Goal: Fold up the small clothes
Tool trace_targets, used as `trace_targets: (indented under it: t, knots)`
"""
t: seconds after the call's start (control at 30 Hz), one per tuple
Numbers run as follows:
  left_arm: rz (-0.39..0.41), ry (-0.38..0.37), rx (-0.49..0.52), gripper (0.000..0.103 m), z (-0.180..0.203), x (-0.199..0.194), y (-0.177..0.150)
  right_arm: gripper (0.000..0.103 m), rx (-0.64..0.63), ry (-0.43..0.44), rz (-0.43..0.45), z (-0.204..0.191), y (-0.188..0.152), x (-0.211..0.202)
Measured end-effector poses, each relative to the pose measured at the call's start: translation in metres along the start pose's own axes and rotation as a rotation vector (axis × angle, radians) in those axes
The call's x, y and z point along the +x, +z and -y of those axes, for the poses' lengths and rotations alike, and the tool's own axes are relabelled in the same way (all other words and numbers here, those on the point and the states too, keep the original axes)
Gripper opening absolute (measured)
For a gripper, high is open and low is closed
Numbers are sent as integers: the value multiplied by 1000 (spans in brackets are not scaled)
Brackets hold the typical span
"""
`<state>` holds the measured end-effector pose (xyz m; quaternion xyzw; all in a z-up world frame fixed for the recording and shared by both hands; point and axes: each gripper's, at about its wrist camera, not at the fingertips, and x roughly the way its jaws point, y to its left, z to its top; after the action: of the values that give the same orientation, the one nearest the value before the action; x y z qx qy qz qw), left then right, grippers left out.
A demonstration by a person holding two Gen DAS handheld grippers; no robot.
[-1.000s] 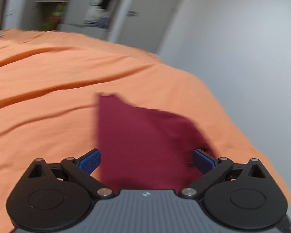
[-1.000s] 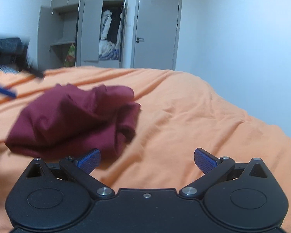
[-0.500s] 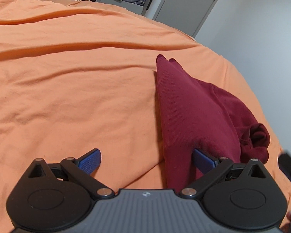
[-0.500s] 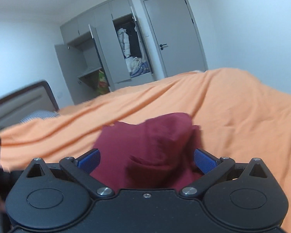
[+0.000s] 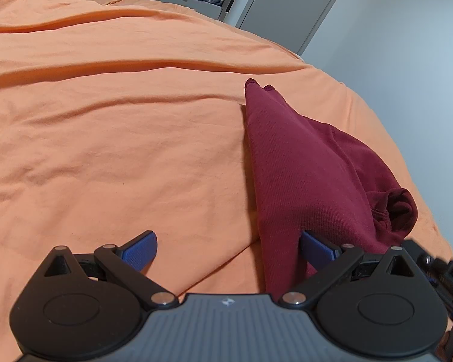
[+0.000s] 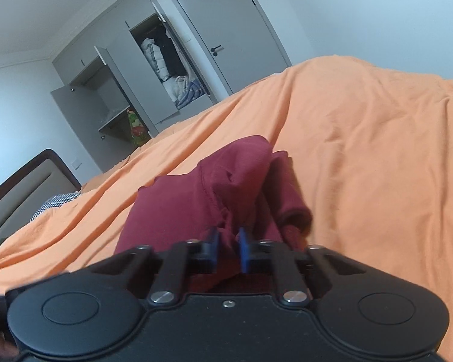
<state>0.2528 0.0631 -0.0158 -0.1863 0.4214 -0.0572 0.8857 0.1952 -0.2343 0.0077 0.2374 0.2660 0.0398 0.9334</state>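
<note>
I find the dark red garment [image 5: 302, 163] lying bunched on the orange bedsheet [image 5: 111, 138], one ribbed panel drawn up into a ridge. My right gripper [image 6: 227, 249] has its jaws pressed narrow on a fold of that cloth, while my left gripper [image 5: 226, 249] stands with jaws wide, its right blue pad touching the garment's edge and holding nothing. Beyond the bed I note an open grey wardrobe [image 6: 154, 69] and a closed door [image 6: 235, 30].

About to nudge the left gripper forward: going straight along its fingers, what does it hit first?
Probably the orange bedsheet: the open left gripper points at bare sheet. The maroon garment drapes by its right finger, so it may brush that.
</note>
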Motion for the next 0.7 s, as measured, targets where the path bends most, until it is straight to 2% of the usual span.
trace_targets:
  t: [0.27,0.43,0.5,0.6,0.67,0.7]
  knots:
    - [-12,-135,9,102,-1,-6,-6,9,-74,-33,-43,6,-21,1]
    - [-26,-142,8,102,2,-1,-6,30,-39,-2,-40,9,-20,-5]
    - [-45,-143,5,102,3,3,-6,43,-10,28,-34,12,-15,-10]
    - [-61,-155,29,99,7,4,-10,55,31,66,-50,14,-10,-10]
    - [-74,-168,43,93,8,5,-12,55,60,84,-78,14,-9,-5]
    - [-81,-178,47,87,9,5,-12,54,77,92,-89,14,-7,-4]
